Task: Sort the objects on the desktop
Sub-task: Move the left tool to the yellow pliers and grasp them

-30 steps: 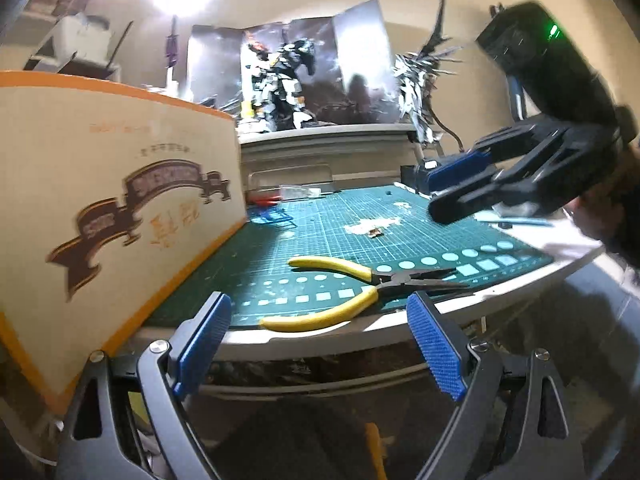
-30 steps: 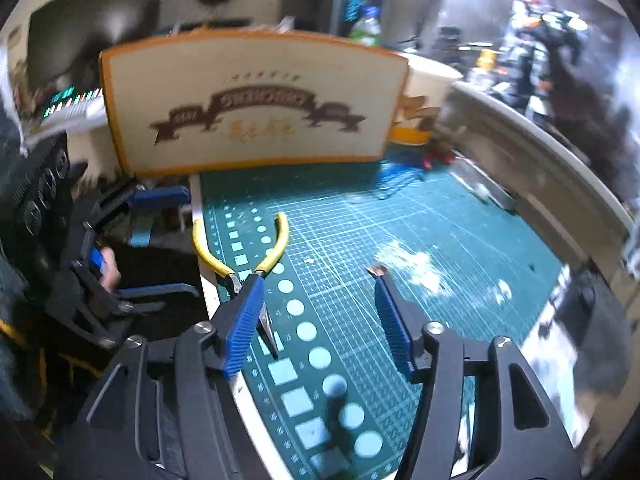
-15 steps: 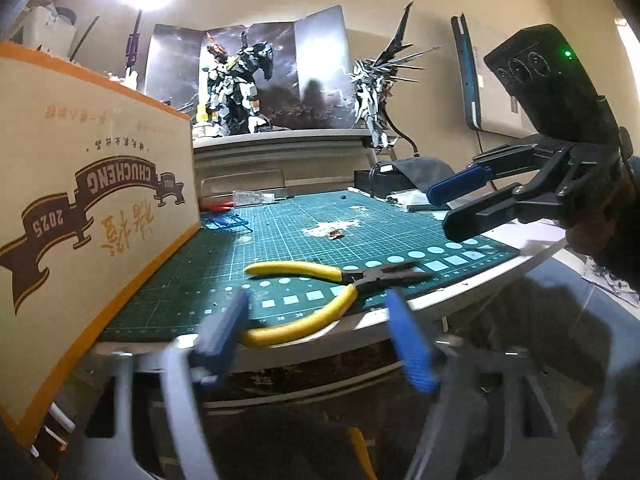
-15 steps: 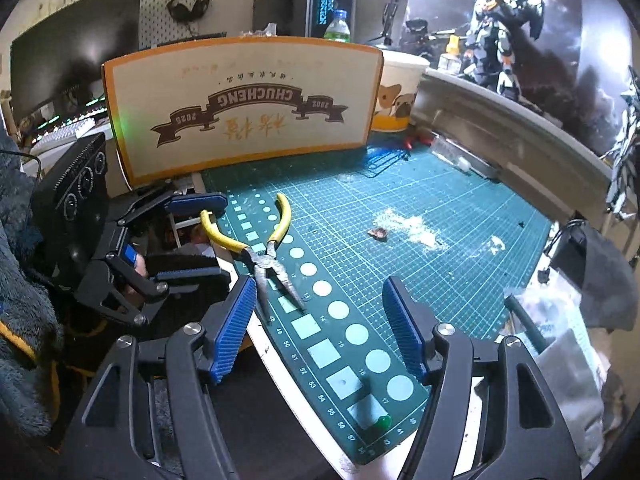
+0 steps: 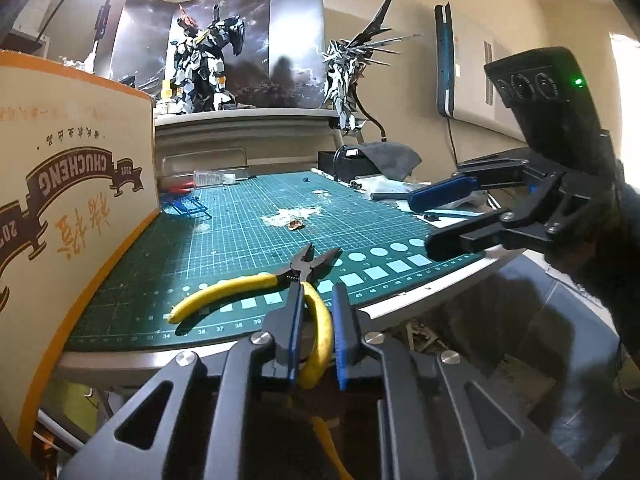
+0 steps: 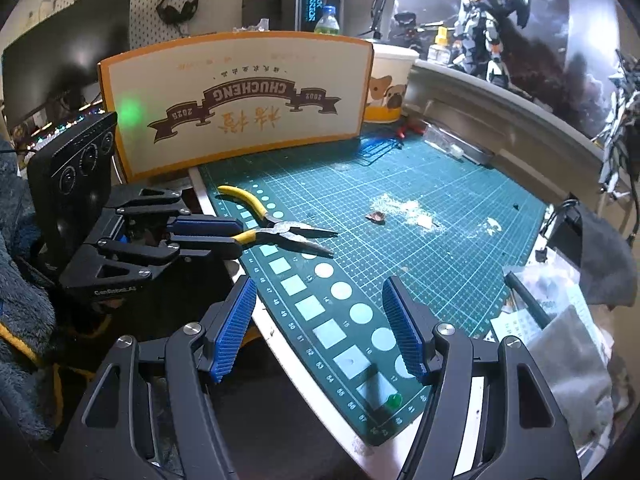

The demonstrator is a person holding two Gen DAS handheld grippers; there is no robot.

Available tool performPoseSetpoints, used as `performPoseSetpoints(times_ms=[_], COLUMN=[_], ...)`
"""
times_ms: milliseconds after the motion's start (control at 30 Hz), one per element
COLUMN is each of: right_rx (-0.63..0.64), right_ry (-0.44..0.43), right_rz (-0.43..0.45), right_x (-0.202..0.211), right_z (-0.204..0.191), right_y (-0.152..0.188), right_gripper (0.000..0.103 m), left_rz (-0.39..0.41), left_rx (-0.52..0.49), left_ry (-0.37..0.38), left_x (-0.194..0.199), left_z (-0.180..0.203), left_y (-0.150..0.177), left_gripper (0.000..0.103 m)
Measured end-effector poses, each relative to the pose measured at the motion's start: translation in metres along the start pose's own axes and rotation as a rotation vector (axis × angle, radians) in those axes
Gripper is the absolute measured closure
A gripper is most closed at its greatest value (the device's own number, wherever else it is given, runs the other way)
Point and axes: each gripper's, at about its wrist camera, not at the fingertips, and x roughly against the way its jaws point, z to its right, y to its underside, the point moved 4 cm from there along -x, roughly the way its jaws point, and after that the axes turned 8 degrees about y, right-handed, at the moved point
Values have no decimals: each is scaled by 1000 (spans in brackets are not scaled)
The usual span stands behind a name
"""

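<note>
Yellow-handled pliers (image 5: 256,288) lie on the green cutting mat (image 5: 248,236) at its front edge, jaws spread and pointing away. My left gripper (image 5: 316,320) is shut on the nearer yellow handle; the other handle lies free to the left. In the right wrist view the pliers (image 6: 276,228) sit at the mat's left edge with the left gripper (image 6: 236,236) clamped on one handle. My right gripper (image 6: 320,328) is open and empty, hovering over the mat's front edge; it also shows in the left wrist view (image 5: 424,220) at the right.
A tall orange-edged cardboard box (image 6: 240,100) stands along the mat's left side. A blue plastic frame (image 5: 186,208) and red-handled tool (image 5: 178,188) lie at the back left. White debris (image 5: 292,216) sits mid-mat. Bags and a dark cloth (image 6: 592,256) crowd the right side.
My left gripper moved forward to the pliers and closed on the nearer yellow handle. The pliers' jaws turned away from it. The right gripper drew back a little and stays open.
</note>
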Motion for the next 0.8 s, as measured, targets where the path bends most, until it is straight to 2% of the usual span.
performPoseSetpoints(times_ms=[133, 300, 433, 500, 700, 800], right_rx=[-4, -16, -28, -26, -30, -33], right_ry=[7, 11, 8, 11, 20, 25], right_rz=[-3, -3, -4, -5, -3, 3], right_x=[3, 5, 5, 5, 7, 10], right_z=[-2, -5, -7, -8, -8, -6], right_y=[3, 5, 7, 7, 7, 6], right_gripper=[40, 39, 39, 39, 39, 39], left_rz=[14, 97, 95, 92, 80, 124], left_rx=[-5, -62, -34, -24, 31, 21], left_ry=[-20, -68, -87, -89, -80, -93], left_x=[-4, -8, -9, -9, -4, 10], left_z=[3, 10, 9, 8, -5, -10], left_y=[0, 7, 3, 2, -7, -27], left_gripper=[86, 84, 84, 89, 90, 95])
